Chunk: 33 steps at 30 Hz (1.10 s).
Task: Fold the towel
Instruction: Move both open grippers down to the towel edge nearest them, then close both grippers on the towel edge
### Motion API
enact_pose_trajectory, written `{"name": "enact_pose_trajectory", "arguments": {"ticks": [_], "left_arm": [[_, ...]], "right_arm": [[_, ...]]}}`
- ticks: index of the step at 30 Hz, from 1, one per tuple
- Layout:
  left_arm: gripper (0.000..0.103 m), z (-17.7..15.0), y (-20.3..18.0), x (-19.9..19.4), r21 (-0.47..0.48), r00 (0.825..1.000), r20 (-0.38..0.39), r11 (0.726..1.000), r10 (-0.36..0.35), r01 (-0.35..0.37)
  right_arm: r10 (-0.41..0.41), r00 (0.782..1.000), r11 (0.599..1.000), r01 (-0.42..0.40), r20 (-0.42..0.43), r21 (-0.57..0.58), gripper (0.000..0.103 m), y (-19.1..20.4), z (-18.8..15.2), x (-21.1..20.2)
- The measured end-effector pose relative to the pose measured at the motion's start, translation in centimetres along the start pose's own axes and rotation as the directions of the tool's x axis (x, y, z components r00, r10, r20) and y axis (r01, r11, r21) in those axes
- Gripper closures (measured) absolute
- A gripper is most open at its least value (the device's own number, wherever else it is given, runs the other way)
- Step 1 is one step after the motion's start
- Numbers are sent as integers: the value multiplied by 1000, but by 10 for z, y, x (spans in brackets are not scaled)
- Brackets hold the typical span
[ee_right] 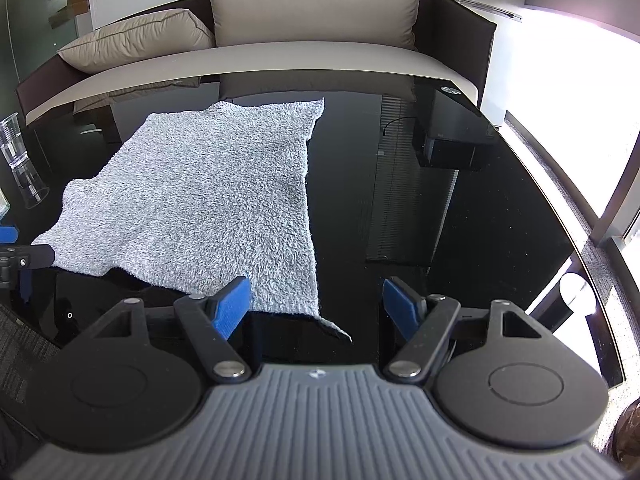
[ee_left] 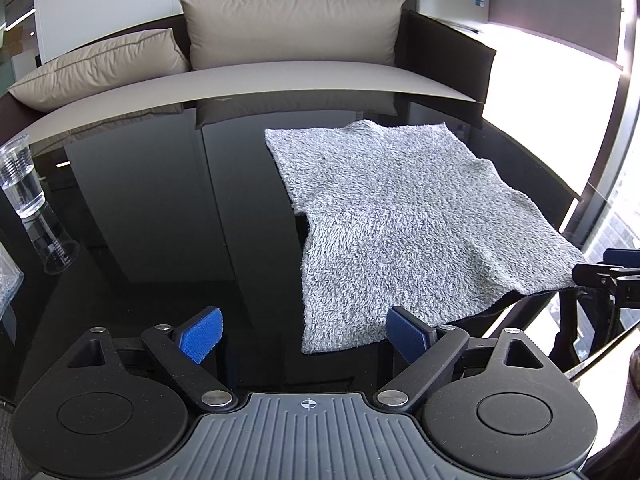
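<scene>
A grey fluffy towel point(ee_left: 416, 220) lies spread open in a single layer on a glossy black table point(ee_left: 160, 208), its near edge reaching the table's near rim, where one near corner droops slightly over the edge. The cloth is not quite flat; its outline is uneven and a few shallow ridges run across it.

The left gripper point(ee_left: 306, 334) hovers at the near edge of the table, jaws spread wide with nothing between them. Its right blue pad point(ee_left: 406, 334) sits just in front of the towel's near left corner, while its left pad is over bare table. The right gripper point(ee_right: 316, 308) is likewise wide apart and empty; its left blue pad point(ee_right: 232, 308) overlaps the towel's near right part in view, and the drooping corner point(ee_right: 336, 330) lies between its fingers. Whether either pad touches the cloth cannot be told.

At the far left of the table stands a clear plastic cup point(ee_left: 20, 176) with water in it. Beyond the table is a sofa point(ee_left: 280, 76) with beige cushions point(ee_left: 292, 28). A small black box point(ee_right: 452, 152) sits on the table's far right side
</scene>
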State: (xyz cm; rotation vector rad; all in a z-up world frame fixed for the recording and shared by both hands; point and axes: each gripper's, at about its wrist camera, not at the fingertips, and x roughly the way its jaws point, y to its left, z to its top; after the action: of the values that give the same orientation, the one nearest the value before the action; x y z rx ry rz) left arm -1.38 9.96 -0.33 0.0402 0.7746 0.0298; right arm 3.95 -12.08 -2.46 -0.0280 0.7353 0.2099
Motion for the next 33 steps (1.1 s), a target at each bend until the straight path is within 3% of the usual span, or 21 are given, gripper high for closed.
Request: {"name": "enact_pose_trajectory", "arguments": {"ticks": [7, 11, 17, 24, 26, 30, 33], "left_arm": [[25, -1, 0, 1, -2, 1000, -5, 1000, -16, 16], [29, 0, -1, 1, 1, 1000, -3, 1000, -25, 25], [44, 0, -1, -1, -2, 1000, 6, 1000, -27, 27], [60, 0, -1, -3, 5, 999, 13, 999, -35, 35], [67, 0, -1, -3, 5, 999, 16, 999, -38, 38], [82, 1, 0, -3, 0, 999, 18, 999, -43, 43], [90, 1, -1, -3, 9, 998, 18, 999, -52, 52]], "right_arm": [[6, 1000, 1000, -6, 4, -8, 29, 2, -1, -1], [11, 1000, 1000, -11, 7, -15, 38, 4, -1, -2], [19, 1000, 1000, -18, 12, -25, 50, 6, -1, -4], [44, 999, 999, -43, 15, -33, 73, 8, -1, -7], [52, 999, 998, -52, 14, -36, 76, 9, -1, -7], [72, 997, 997, -71, 13, -26, 92, 8, -1, -8], [83, 996, 996, -83, 13, -23, 96, 8, 0, -8]]}}
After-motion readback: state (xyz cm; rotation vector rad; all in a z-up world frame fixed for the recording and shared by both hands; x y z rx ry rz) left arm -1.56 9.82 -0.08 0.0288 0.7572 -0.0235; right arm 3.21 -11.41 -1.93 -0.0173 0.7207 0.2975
